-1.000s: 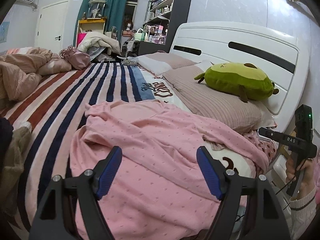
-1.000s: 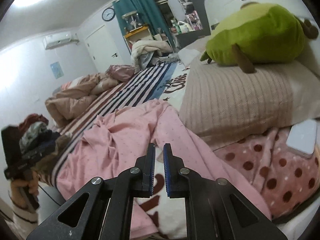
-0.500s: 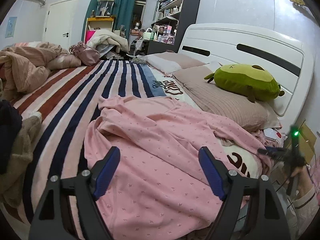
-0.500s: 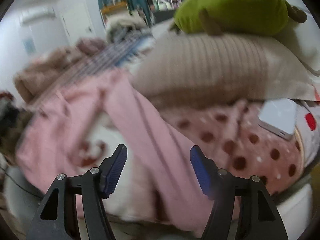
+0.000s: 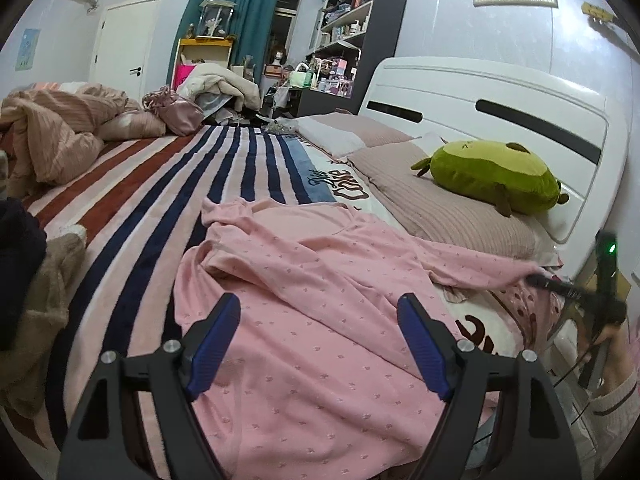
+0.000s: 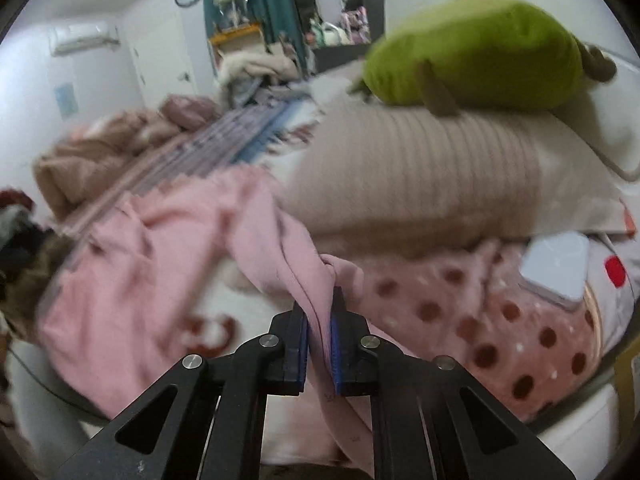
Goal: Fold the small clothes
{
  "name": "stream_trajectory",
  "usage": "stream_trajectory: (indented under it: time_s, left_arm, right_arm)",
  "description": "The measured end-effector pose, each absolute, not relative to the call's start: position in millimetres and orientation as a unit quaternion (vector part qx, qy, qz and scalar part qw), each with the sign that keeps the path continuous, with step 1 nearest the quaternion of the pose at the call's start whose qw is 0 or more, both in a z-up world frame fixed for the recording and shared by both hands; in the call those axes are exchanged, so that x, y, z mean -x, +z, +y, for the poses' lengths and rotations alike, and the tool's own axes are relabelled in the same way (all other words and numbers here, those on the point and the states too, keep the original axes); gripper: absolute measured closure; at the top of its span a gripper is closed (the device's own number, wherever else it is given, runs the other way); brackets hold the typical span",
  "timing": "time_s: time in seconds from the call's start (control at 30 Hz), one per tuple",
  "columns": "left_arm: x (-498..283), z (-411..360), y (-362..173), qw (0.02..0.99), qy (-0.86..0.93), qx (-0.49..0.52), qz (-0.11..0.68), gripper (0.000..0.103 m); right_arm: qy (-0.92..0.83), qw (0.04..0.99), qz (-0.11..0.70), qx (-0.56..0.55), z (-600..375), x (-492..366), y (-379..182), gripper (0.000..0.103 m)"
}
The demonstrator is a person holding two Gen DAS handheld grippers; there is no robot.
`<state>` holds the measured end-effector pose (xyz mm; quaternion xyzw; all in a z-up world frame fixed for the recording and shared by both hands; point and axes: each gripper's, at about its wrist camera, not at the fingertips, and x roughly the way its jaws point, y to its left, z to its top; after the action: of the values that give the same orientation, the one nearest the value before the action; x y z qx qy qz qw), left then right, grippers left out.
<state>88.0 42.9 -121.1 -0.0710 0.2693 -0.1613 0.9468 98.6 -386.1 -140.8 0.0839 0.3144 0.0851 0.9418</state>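
A pink dotted garment (image 5: 312,320) lies spread and wrinkled across the near side of the striped bed (image 5: 152,208). My left gripper (image 5: 320,344) hovers open just above its near part, with nothing between the blue pads. In the right wrist view the same pink garment (image 6: 168,248) stretches left, and my right gripper (image 6: 319,336) is shut on one long end of it, the cloth pinched between the pads. The right gripper (image 5: 560,286) also shows at the far right of the left wrist view, holding that pulled end near the bed edge.
A green plush toy (image 5: 488,176) rests on a beige pillow (image 5: 448,208) by the white headboard (image 5: 500,116). A polka-dot cloth (image 6: 500,320) and a white flat device (image 6: 556,268) lie right of my right gripper. Crumpled bedding (image 5: 56,132) and dark clothes (image 5: 20,268) sit at left.
My right gripper opened, moved onto the garment's long end and shut on it. My left gripper drifted slightly and stayed open.
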Motion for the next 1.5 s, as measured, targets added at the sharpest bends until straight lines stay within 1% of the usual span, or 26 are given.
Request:
stream_trajectory:
  time_s: [0.13,0.23,0.3,0.33,0.4,0.43,0.5,0.53,0.57,0.6,0.63,0.7,0.87,0.97,1.0,1.03,1.1,1.13,1.17,1.2,1.23,1.33,1.47,1.5]
  left_arm:
    - [-81.0,59.4,-127.4,0.945,-0.176,0.087,0.263,0.025]
    - [-76.0,71.3,-130.9,0.943,-0.184,0.089,0.265,0.023]
    - [-69.9,76.8,-132.7,0.944,-0.181,0.078,0.266,0.022]
    - [-66.4,80.3,-133.1,0.945,-0.177,0.077,0.266,0.022]
    - [-60.7,88.6,-135.3,0.943,-0.178,0.088,0.268,0.022]
    - [-57.9,92.9,-136.3,0.942,-0.179,0.095,0.269,0.022]
    - [-53.6,99.6,-138.3,0.941,-0.179,0.099,0.269,0.022]
    - [-52.0,103.0,-139.3,0.942,-0.175,0.097,0.268,0.021]
    - [-51.5,105.3,-140.5,0.943,-0.172,0.097,0.268,0.021]
    - [-52.1,108.7,-143.0,0.943,-0.167,0.1,0.269,0.021]
    - [-53.3,111.2,-144.8,0.943,-0.163,0.103,0.27,0.021]
    - [-55.6,113.7,-147.8,0.943,-0.157,0.108,0.271,0.021]
    - [-58.3,109.5,-148.5,0.942,-0.166,0.114,0.268,0.021]
    - [-60.1,100.6,-145.7,0.943,-0.167,0.11,0.267,0.021]
    - [-60.2,97.7,-144.6,0.942,-0.167,0.109,0.268,0.021]
    - [-59.9,94.7,-143.1,0.943,-0.166,0.108,0.269,0.021]
    - [-58.0,90.5,-140.1,0.943,-0.163,0.108,0.269,0.021]
    - [-56.6,88.3,-138.1,0.943,-0.165,0.107,0.268,0.021]
    - [-55.3,86.1,-136.4,0.944,-0.165,0.105,0.266,0.021]
    - [-54.6,85.0,-135.4,0.944,-0.163,0.104,0.266,0.021]
    - [-54.2,83.7,-133.9,0.945,-0.161,0.102,0.266,0.021]
    - [-52.2,81.0,-131.1,0.946,-0.156,0.102,0.265,0.021]
    - [-49.8,75.4,-129.2,0.946,-0.159,0.1,0.265,0.021]
    - [-49.3,73.8,-128.7,0.946,-0.16,0.097,0.265,0.021]
  right_arm:
    - [0.195,0.927,0.304,-0.101,-337.2,-104.5,-91.6,0.099]
    - [0.238,0.915,0.311,-0.096,-294.0,-122.5,-73.3,0.099]
    - [0.272,0.903,0.321,-0.091,-253.7,-143.8,-73.4,0.098]
    - [0.284,0.896,0.33,-0.091,-240.1,-153.9,-78.3,0.096]
    - [0.294,0.872,0.38,-0.096,-201.1,-185.9,-107.8,0.095]
    - [0.295,0.863,0.399,-0.098,-192.2,-196.3,-119.5,0.086]
    - [0.294,0.839,0.446,-0.103,-173.4,-211.7,-151.1,0.073]
    - [0.291,0.836,0.453,-0.105,-173.8,-211.3,-160.1,0.071]
    - [0.288,0.839,0.449,-0.106,-179.1,-205.8,-164.0,0.07]
    - [0.282,0.845,0.442,-0.104,-186.3,-200.3,-163.6,0.06]
    - [0.269,0.854,0.433,-0.101,-197.0,-194.4,-161.7,0.046]
    - [0.223,0.879,0.412,-0.085,-231.5,-171.8,-156.7,0.038]
    - [0.173,0.876,0.447,-0.056,-283.4,-131.7,-178.8,0.038]
    - [0.165,0.874,0.454,-0.043,-289.1,-113.6,-196.9,0.038]
    - [0.161,0.878,0.45,-0.038,-289.8,-107.4,-201.9,0.043]
    - [0.163,0.879,0.446,-0.036,-289.7,-103.9,-204.0,0.051]
    - [0.152,0.885,0.439,-0.026,-283.5,-96.4,-206.6,0.058]
    - [0.147,0.89,0.431,-0.014,-279.1,-92.0,-205.8,0.064]
    - [0.146,0.893,0.426,-0.01,-278.3,-89.0,-205.0,0.072]
    - [0.142,0.897,0.419,-0.003,-278.3,-85.0,-203.4,0.091]
    - [0.136,0.902,0.41,0.006,-277.3,-82.0,-201.0,0.098]
    - [0.146,0.908,0.393,0.012,-275.7,-76.9,-193.7,0.098]
    - [0.141,0.904,0.402,0.01,-279.8,-80.6,-195.5,0.097]
    - [0.125,0.906,0.404,0.005,-286.1,-82.9,-198.2,0.088]
